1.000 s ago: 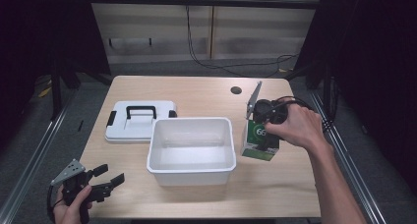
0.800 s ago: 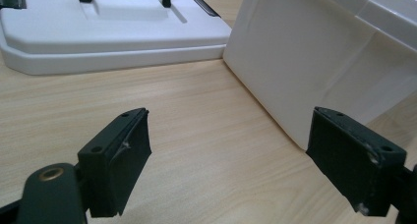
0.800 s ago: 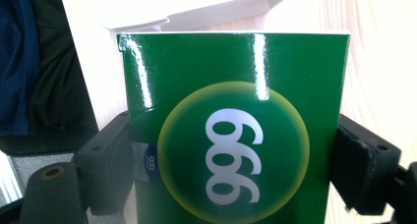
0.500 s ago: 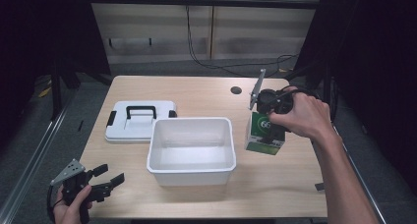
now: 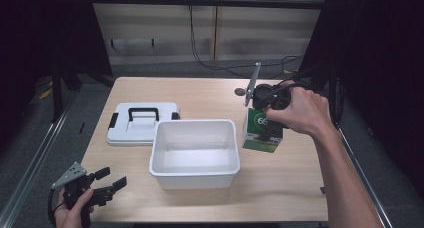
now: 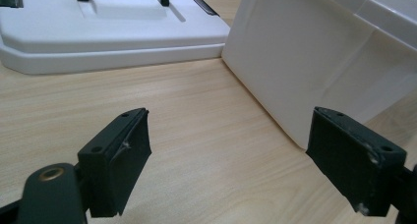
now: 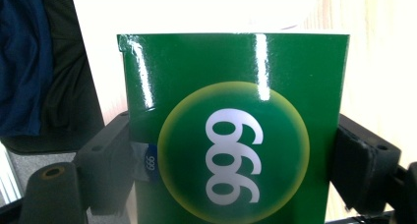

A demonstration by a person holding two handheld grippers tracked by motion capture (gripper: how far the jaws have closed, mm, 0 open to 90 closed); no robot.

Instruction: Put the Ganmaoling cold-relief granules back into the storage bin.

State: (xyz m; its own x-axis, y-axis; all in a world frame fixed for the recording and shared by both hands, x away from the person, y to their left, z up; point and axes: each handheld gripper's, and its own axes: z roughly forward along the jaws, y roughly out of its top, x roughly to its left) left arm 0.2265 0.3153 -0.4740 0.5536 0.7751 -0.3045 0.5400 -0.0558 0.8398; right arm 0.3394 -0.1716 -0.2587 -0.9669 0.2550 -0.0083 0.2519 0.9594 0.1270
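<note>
A green carton (image 5: 256, 138) with a white number in a yellow circle sits just right of the white bin (image 5: 195, 125). It appears slightly raised off the table. My right gripper (image 5: 266, 122) comes down on it from above, shut on its sides. In the right gripper view the carton (image 7: 231, 130) sits between the two pads (image 7: 359, 160), with my right gripper (image 7: 231, 165) clamped on it. My left gripper (image 5: 107, 184) stays low at the table's front left corner, open and holding nothing. In its own view my left gripper (image 6: 246, 160) faces the bin wall (image 6: 319, 52).
The bin has nothing in it. Its white lid (image 5: 142, 123) with a black handle lies flat behind and left of it, and the lid (image 6: 98, 32) lies ahead of the left jaws. A round dark hole (image 5: 240, 92) marks the wooden table (image 5: 280, 193) at the back.
The right hand has risen and drawn slightly back, taking the green carton up with it. The left gripper has not moved.
</note>
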